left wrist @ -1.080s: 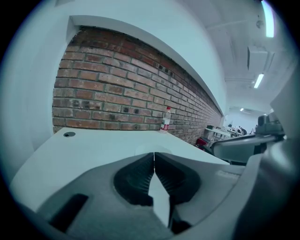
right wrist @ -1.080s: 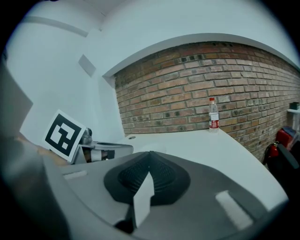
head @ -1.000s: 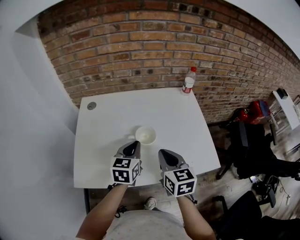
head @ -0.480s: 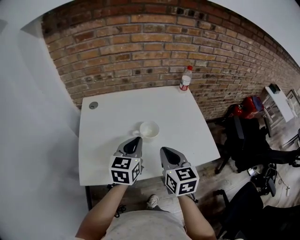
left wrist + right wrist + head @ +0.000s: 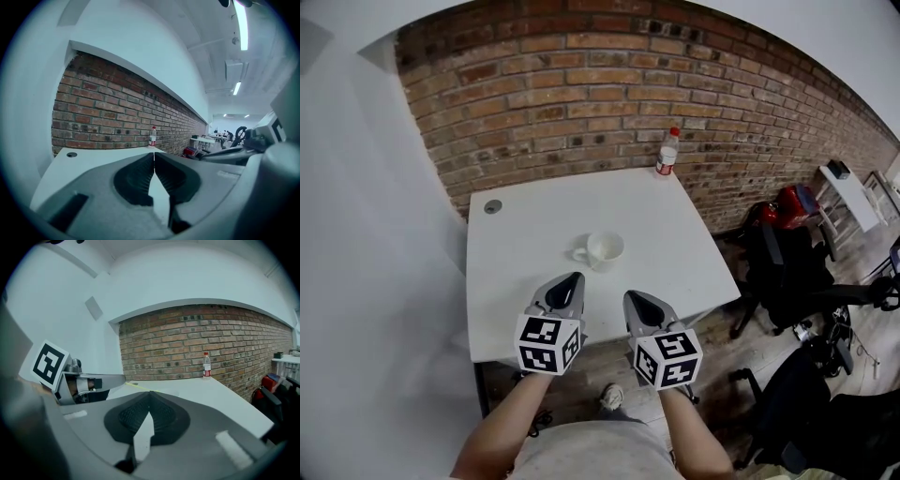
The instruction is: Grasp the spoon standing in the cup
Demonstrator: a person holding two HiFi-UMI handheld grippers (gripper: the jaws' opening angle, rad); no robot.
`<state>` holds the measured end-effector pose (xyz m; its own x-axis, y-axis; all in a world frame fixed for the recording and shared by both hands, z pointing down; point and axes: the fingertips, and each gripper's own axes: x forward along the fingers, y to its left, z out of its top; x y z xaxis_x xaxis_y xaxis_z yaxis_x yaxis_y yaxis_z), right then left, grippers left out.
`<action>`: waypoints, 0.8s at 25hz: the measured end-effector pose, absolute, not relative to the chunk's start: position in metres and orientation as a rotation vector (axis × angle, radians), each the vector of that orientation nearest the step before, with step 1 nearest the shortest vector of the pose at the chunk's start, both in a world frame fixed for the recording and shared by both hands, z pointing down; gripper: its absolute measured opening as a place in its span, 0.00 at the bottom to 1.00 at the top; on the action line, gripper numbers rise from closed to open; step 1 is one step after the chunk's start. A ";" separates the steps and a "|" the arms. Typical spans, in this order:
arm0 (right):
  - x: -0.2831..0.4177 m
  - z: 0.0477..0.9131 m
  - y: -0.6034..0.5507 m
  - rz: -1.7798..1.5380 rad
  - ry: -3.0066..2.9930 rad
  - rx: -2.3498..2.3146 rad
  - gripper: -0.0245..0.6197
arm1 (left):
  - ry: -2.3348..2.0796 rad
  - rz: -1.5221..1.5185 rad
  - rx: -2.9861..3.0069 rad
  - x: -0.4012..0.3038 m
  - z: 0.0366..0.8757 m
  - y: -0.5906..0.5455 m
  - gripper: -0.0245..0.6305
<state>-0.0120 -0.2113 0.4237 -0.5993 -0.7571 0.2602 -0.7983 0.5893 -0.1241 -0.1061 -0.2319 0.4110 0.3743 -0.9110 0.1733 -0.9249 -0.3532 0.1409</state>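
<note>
A white cup with its handle to the left stands near the middle of the white table. I see no spoon in it from the head view. My left gripper hovers over the table's near part, just short of the cup, jaws shut and empty. My right gripper is beside it, a little nearer to me, also shut with nothing held. In both gripper views the jaws hide the cup.
A plastic bottle with a red cap stands at the table's far right corner by the brick wall. A round grommet sits at the far left. Black chairs and a red bag are right of the table.
Both grippers have drawn back from the cup toward the table's near edge, so the gap to the cup has grown. The head view has shifted. Both stay shut.
</note>
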 end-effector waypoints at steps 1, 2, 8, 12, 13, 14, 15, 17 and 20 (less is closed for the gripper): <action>-0.012 0.423 -0.205 0.340 -2.637 1.308 0.05 | -1.643 0.094 2.421 -0.107 0.411 -0.225 0.04; -0.013 0.422 -0.199 0.338 -2.636 1.311 0.05 | -1.642 0.094 2.424 -0.108 0.411 -0.218 0.04; -0.017 0.424 -0.167 0.339 -2.627 1.328 0.05 | -1.628 0.098 2.442 -0.113 0.411 -0.183 0.04; -0.013 0.423 -0.146 0.334 -2.621 1.348 0.05 | -1.621 0.113 2.456 -0.110 0.410 -0.159 0.04; -0.012 0.424 -0.143 0.334 -2.620 1.352 0.05 | -1.619 0.117 2.459 -0.110 0.411 -0.155 0.04; -0.012 0.424 -0.140 0.333 -2.620 1.356 0.05 | -1.617 0.121 2.461 -0.110 0.412 -0.150 0.04; -0.011 0.425 -0.137 0.333 -2.620 1.360 0.05 | -1.614 0.123 2.463 -0.110 0.414 -0.146 0.04; -0.010 0.426 -0.129 0.329 -2.619 1.365 0.05 | -1.610 0.129 2.466 -0.109 0.416 -0.137 0.04; -0.009 0.427 -0.118 0.326 -2.616 1.362 0.05 | -1.608 0.135 2.471 -0.108 0.416 -0.125 0.04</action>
<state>-0.0086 -0.1175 0.4269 -0.5666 -0.7843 0.2526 -0.8223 0.5577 -0.1130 -0.1076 -0.1250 0.4161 0.4072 -0.8956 0.1792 -0.9129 -0.3933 0.1088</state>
